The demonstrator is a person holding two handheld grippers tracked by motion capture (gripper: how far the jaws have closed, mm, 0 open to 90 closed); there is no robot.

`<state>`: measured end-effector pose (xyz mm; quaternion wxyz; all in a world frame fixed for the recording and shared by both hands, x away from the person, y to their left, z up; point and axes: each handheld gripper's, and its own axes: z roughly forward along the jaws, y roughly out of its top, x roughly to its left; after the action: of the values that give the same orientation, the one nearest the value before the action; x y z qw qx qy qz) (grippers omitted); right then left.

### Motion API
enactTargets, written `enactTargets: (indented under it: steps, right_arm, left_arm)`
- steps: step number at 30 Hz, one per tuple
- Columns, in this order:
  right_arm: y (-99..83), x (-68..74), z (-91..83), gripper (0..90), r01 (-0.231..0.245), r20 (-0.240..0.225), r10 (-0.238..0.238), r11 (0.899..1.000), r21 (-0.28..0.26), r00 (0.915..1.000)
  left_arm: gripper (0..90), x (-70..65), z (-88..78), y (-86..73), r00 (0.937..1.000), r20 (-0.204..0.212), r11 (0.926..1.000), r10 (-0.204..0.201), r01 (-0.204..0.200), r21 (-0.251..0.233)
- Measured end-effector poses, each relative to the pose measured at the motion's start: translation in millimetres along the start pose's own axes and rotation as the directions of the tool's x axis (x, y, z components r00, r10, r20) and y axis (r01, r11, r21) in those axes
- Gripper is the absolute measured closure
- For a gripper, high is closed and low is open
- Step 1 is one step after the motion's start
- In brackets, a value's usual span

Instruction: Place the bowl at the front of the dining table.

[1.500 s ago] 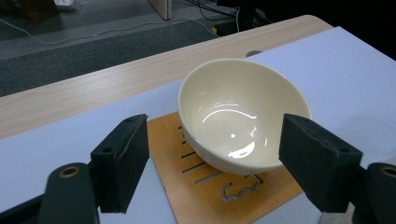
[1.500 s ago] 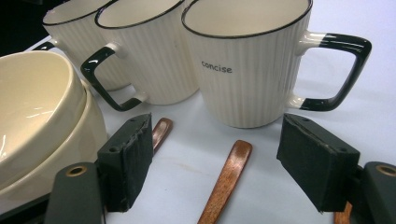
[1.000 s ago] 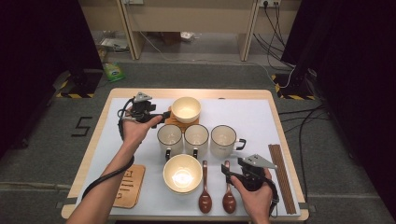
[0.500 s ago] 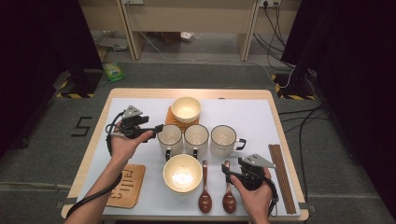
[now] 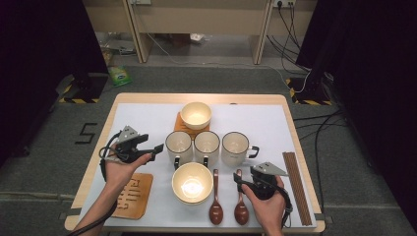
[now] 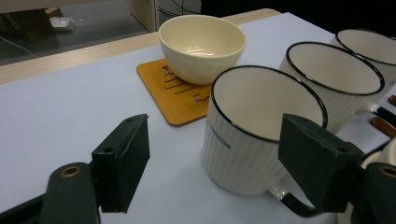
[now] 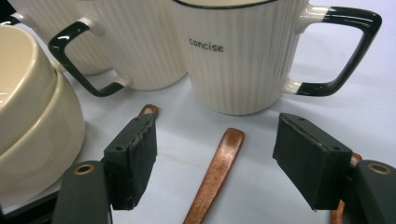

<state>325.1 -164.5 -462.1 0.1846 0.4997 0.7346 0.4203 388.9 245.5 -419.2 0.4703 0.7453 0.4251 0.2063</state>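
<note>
White-covered table [image 5: 147,115]: one cream bowl [image 5: 196,114] sits on its coaster [image 5: 183,127]. Left gripper [image 5: 158,147], jaws wide, faces the nearest mug [image 6: 254,135], ungrasped; right gripper [image 5: 238,178] wide over a spoon [image 7: 215,172].

Three ribbed white ceramic mugs [image 5: 207,146] had black rims and black-tipped handles; one bore the grey word "concise". At twelve o'clock, a plain cream ceramic bowl [image 5: 195,115] sat on an orange wooden coaster [image 6: 180,94] with carved lines. Two reddish-brown wooden spoons [image 5: 227,201] lay on the pale lavender-white table cover [image 5: 147,115]. Both grippers' jaws were black.
</note>
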Motion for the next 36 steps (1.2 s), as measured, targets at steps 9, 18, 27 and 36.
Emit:
enactTargets:
  steps: [9,18,27,36]
  right_arm:
    - [1.3,0.4,2.2,31.6,0.011,0.014,-0.012,0.999,0.032,0.9998]
    - [2.7,-1.1,6.5,44.1,0.008,0.019,-0.009,0.999,0.05,0.9998]
    - [-0.1,-5.5,13.8,53.3,-0.003,0.022,0.001,0.996,0.092,0.9998]
    - [2.8,-9.8,24.7,60.8,-0.025,0.032,0.021,0.992,0.124,0.9993]
  left_arm:
    - [24.3,-3.5,-16.7,-25.2,1.0,0.005,1.0,-0.005,0.005,0.005]
    - [24.3,-5.1,-27.1,-49.0,1.0,0.002,0.9999,0.003,-0.003,0.012]
    - [24.3,-4.0,-39.4,-62.6,1.0,-0.005,1.0,-0.005,0.005,0.006]
    - [24.3,-6.1,-43.0,-70.3,0.9999,-0.001,0.9999,-0.015,0.015,0.003]
